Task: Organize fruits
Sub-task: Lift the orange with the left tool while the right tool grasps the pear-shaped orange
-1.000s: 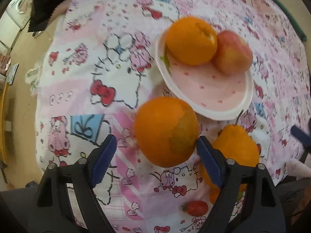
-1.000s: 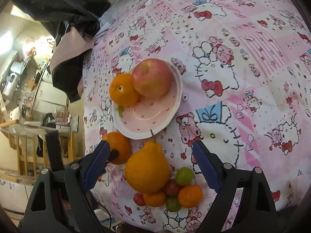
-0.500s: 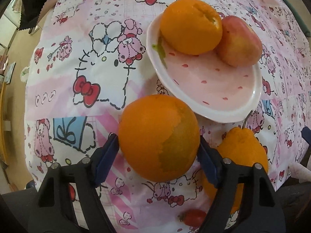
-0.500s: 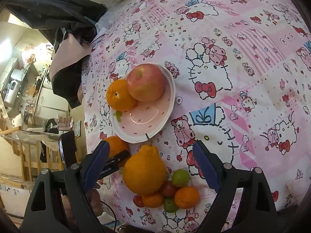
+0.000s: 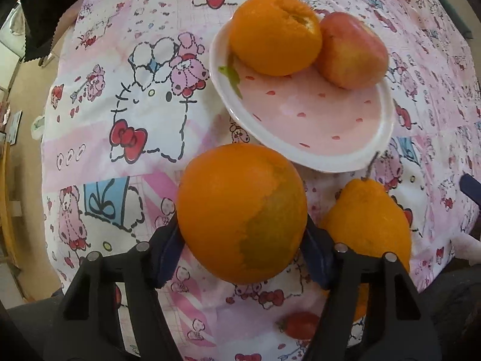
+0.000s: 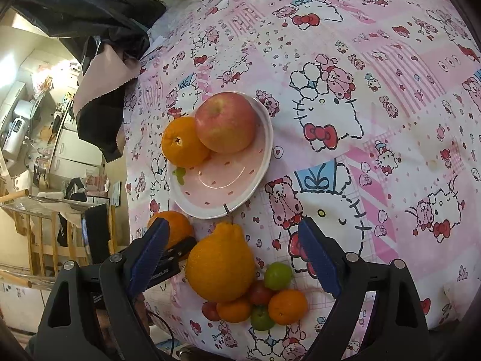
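Observation:
A large orange (image 5: 240,213) with a greenish patch lies on the patterned tablecloth just in front of the pink plate (image 5: 300,156). My left gripper (image 5: 240,231) points down over it, its jaws closing, and both blue pads touch the orange's sides. The plate holds a second orange (image 5: 275,33) and a red apple (image 5: 351,54). A knobbed orange (image 6: 219,267) lies below the plate. My right gripper (image 6: 231,231) hovers open above it, holding nothing. In the right wrist view the gripped orange (image 6: 177,231) shows partly behind the left pad.
Several small fruits (image 6: 261,297), orange, green and red, lie clustered at the near table edge. A dark cloth (image 6: 99,30) hangs over the far left corner. The table edge drops off at the left, with wooden furniture (image 6: 45,240) beyond.
My left gripper came down around the large orange and its jaws narrowed from wide apart until the pads met the fruit. The right gripper stayed where it was, still open.

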Demonstrator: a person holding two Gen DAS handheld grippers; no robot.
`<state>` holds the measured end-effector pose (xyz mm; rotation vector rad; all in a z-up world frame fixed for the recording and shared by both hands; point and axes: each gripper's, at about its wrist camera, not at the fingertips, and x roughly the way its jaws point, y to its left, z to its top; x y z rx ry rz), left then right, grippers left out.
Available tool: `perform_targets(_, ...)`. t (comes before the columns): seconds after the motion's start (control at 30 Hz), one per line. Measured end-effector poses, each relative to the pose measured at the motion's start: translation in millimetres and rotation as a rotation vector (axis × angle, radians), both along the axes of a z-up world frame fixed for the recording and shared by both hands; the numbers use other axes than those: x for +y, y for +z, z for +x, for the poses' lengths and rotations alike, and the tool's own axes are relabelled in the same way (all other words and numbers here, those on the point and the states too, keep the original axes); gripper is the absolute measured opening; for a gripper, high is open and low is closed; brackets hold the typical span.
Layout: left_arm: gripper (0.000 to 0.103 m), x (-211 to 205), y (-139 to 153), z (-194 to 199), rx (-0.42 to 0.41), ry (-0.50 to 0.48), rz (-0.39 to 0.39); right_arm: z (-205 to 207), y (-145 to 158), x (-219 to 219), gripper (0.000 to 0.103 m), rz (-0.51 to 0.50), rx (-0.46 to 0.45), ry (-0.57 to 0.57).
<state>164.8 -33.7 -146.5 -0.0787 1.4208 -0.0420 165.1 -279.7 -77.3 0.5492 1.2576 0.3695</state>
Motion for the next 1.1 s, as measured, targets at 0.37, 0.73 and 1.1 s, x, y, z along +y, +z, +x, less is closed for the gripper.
perform_targets(0.37,0.066,21.6,52.4,-14.2,-0.135,0.022,-0.009,0.6,-6.4,5.5,0.090,0.021,0.030,0.013)
perform_targets(0.73,0.066,26.8,70.1,-17.0,-0.184,0.023,-0.015,-1.9,-29.1,20.8,0.090,0.065,0.114,0.047)
perform_targets(1.1,0.066,31.4,73.4,-13.4,-0.172,0.061,-0.049,-7.5,-56.8,79.6,0.087,-0.021,0.179,0.200)
